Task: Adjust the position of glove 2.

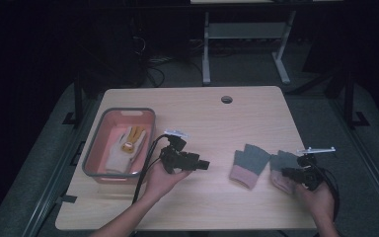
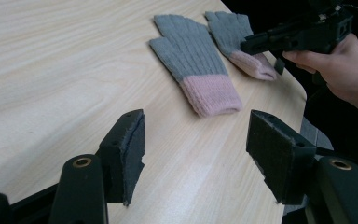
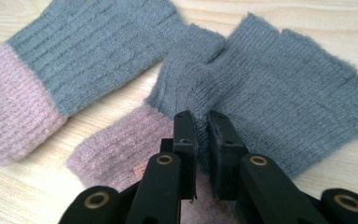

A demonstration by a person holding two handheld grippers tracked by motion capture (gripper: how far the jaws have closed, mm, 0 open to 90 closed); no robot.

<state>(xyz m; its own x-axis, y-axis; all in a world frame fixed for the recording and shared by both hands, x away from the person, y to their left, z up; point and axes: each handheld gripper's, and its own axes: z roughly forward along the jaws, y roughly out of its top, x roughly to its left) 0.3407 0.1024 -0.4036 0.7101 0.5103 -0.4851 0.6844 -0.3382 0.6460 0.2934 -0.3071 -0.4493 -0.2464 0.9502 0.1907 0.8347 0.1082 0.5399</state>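
Two gloves near worktop [image 1: 197,207] right edge: right gripper [image 3: 202,122] fingers pinched on outer glove [image 3: 279,93]; left gripper [image 2: 196,154] fingers apart, empty, over bare mid-worktop.

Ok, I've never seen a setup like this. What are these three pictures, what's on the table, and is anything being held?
A person holds a two-jaw gripper in each hand. One picture looks down from above; the other two come from cameras riding on the grippers. On the wooden table lie two grey gloves with pink cuffs, and a pink bin at the left holds a white and yellow glove. The right gripper is pinched shut on the right glove. The left gripper hovers open, holding nothing. The other grey glove lies untouched.
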